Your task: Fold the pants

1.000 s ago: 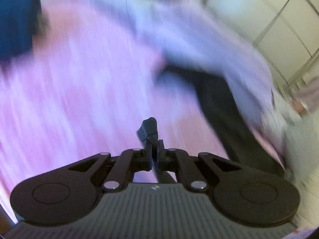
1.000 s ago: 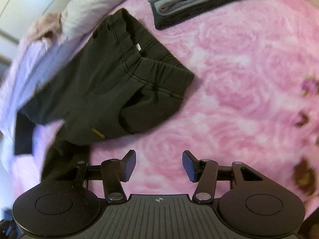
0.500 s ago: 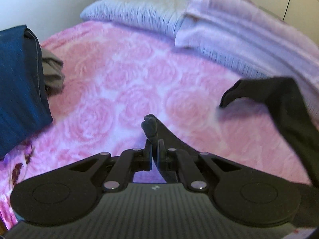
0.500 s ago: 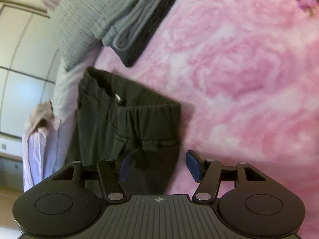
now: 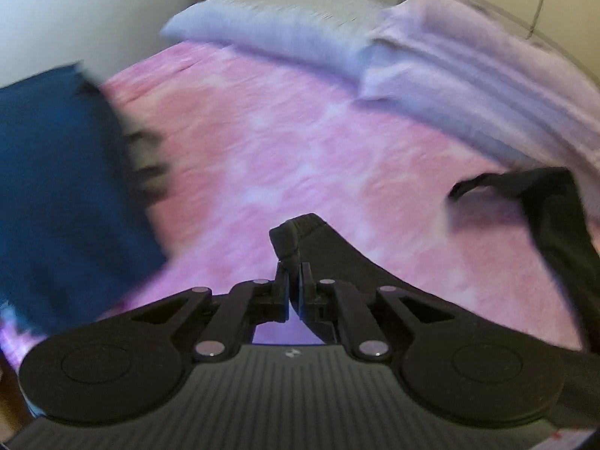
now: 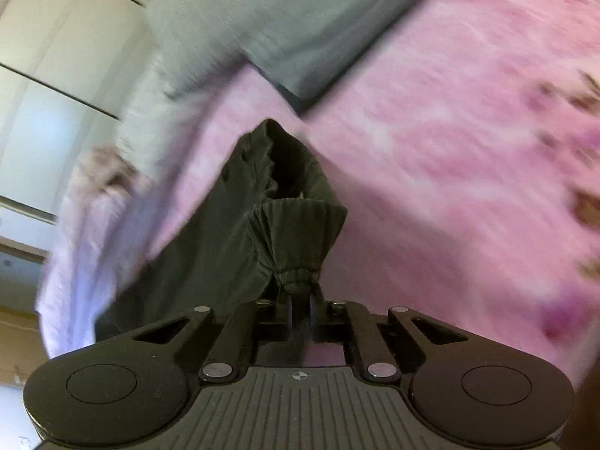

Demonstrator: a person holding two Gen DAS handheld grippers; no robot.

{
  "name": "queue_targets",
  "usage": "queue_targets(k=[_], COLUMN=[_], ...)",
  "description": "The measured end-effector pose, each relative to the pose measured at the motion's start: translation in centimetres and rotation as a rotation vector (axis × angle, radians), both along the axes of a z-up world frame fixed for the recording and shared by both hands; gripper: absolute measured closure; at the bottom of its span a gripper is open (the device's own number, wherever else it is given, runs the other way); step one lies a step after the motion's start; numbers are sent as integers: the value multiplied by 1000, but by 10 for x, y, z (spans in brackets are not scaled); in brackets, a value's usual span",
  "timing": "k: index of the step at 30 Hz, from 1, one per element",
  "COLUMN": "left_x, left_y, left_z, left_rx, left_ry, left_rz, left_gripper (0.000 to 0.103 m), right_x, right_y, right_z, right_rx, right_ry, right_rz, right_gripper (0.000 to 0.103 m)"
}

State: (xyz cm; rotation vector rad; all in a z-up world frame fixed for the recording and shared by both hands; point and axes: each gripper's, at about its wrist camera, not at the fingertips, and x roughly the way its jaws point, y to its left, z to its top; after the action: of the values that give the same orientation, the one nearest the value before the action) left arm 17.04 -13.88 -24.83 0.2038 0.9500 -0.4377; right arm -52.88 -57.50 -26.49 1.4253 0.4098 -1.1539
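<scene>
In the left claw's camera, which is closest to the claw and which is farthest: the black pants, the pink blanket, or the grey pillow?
1. Black pants: pinched in the left claw.
2. Pink blanket: spread out just beyond.
3. Grey pillow: at the far end of the bed.

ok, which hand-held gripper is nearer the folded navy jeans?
Left. The left hand-held gripper has the folded navy jeans right beside it; the right hand-held gripper view doesn't show them.
</scene>
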Motion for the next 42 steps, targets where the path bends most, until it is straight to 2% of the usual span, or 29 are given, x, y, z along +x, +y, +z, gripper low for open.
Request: queue_targets(k=[1, 3, 4, 6, 8, 9, 12, 17, 19, 22, 25, 29, 30, 31, 32, 33, 35, 37, 42], left_x=[-4, -9, -8, -6, -9, -10, -18, -34, -40, -50, -58, -58, -56, -55, -52, -50, -43, -33, 2], left_y=[13, 33, 42, 54, 56, 53, 29, -56, -96, -158, -213, -264, -275, -284, -291, -295, -294, -285, -247], left_z=[-5, -28, -44, -59, -61, -60, -55, -54, -60, -78, -108, -151, -158, -162, -163, -162, -146, -115, 13], left_rx=[26, 122, 177, 208, 212, 217, 215, 128, 93, 71, 123, 230, 247, 259, 272, 286, 275, 248, 97], left_ry=[9, 44, 96, 151, 141, 127, 77, -60, -110, -228, -364, -525, -551, -563, -565, -560, -574, -589, -458], left_rz=[3, -7, 23, 58, 29, -5, -143, -441, -555, -730, -889, -1003, -1023, -1044, -1072, -1090, -1097, -1072, -965], left_gripper=[98, 86, 84, 83, 79, 75, 74, 58, 54, 48, 48, 48, 51, 58, 84, 95, 96, 96, 96], right_x=[-3, -4, -8, -18, -16, -10, 10, 41, 50, 55, 50, 41, 40, 39, 39, 40, 41, 44, 61], right_y=[16, 36, 45, 61, 67, 65, 53, 34, 27, 23, 23, 22, 20, 19, 18, 17, 13, 9, -5], right_z=[-11, -39, -52, -68, -64, -57, -40, -28, -29, -33, -33, -32, -33, -33, -33, -33, -32, -31, -33], right_rx=[41, 153, 232, 324, 293, 248, 127, -3, -6, 8, 27, 46, 47, 47, 45, 41, 29, 14, -9], right_ry=[47, 197, 259, 287, 281, 289, 294, 200, 186, 181, 186, 219, 227, 233, 236, 238, 238, 242, 225], right_rz=[10, 41, -5, -118, -152, -137, -102, -93, -82, -75, -85, -117, -125, -133, -139, -146, -151, -154, -143], right_gripper=[99, 89, 87, 86, 83, 80, 73, 67, 66, 66, 66, 65, 65, 65, 65, 65, 65, 65, 65])
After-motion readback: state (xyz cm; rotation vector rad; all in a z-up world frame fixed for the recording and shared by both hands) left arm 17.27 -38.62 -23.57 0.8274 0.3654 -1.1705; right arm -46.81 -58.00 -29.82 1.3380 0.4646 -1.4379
